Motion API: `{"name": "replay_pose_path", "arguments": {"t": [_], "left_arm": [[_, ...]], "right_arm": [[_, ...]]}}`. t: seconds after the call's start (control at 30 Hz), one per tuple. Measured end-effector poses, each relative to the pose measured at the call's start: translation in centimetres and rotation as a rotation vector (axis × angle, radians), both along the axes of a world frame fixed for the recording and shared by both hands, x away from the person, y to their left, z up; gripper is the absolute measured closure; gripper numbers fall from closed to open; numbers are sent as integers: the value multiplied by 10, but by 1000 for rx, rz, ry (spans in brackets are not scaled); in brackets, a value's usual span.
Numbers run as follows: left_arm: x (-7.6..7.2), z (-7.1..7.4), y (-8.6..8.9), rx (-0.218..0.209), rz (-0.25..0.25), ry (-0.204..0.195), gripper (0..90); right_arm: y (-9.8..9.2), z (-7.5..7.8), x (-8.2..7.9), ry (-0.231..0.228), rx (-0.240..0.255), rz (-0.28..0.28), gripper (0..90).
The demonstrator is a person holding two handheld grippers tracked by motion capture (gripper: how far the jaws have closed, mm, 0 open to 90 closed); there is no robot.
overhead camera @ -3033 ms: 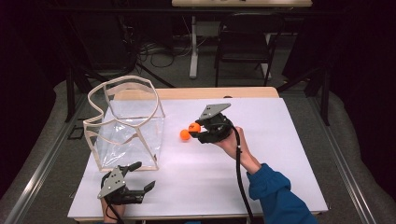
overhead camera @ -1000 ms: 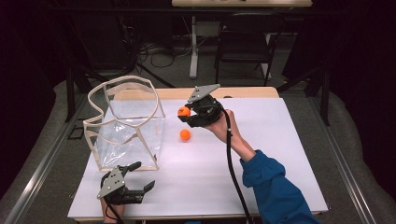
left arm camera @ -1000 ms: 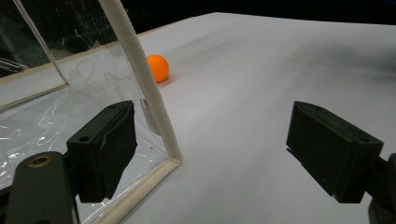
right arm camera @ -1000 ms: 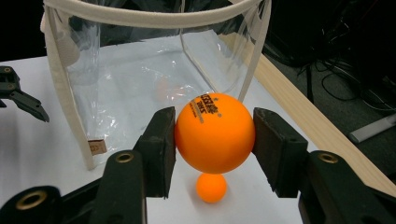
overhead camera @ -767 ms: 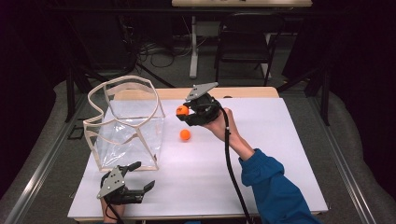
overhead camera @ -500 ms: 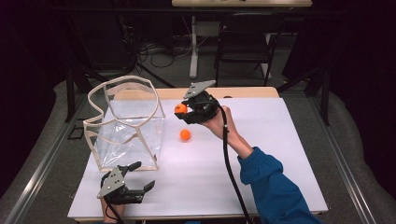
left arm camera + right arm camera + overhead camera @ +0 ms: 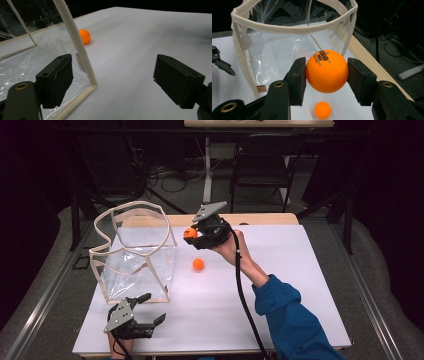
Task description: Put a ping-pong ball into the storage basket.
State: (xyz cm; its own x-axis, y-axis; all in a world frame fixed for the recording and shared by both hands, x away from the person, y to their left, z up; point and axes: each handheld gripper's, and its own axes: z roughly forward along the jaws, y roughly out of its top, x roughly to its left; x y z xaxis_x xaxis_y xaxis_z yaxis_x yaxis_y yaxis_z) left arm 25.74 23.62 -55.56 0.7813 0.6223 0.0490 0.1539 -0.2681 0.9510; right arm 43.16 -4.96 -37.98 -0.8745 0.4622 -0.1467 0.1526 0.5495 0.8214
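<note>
Orange ball sits pinched between the jaws of the right gripper, held up in the air just beside the near top rim of the clear bag. In the high view, a second ball lies on the white table, below and a little to the right of the held one. Three seconds ago the right gripper was lower and farther right, close to the table with both balls near it; since then it has lifted one ball and carried it left toward the bag's open mouth. This suggests the ball is about to be dropped in, with the second still to fetch. The left gripper rests at the near edge of the table by the bag's front corner, where it has stayed throughout.

In the left gripper view, the left gripper's jaws are spread wide with nothing between them; the bag's cloth-trimmed corner stands just ahead, and the loose ball lies beyond it on the table.

In the right gripper view, the jaws press on either side of the printed ball, the bag's rim curves just ahead, and the other ball rests far below.
</note>
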Motion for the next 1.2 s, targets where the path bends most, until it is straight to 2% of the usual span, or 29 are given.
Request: {"name": "replay_pose_path", "arguments": {"t": [1.2], "left_arm": [[-1,0,1,-1,4,-4,159]], "right_arm": [[28,13,3,-15,-11,24,507]]}}
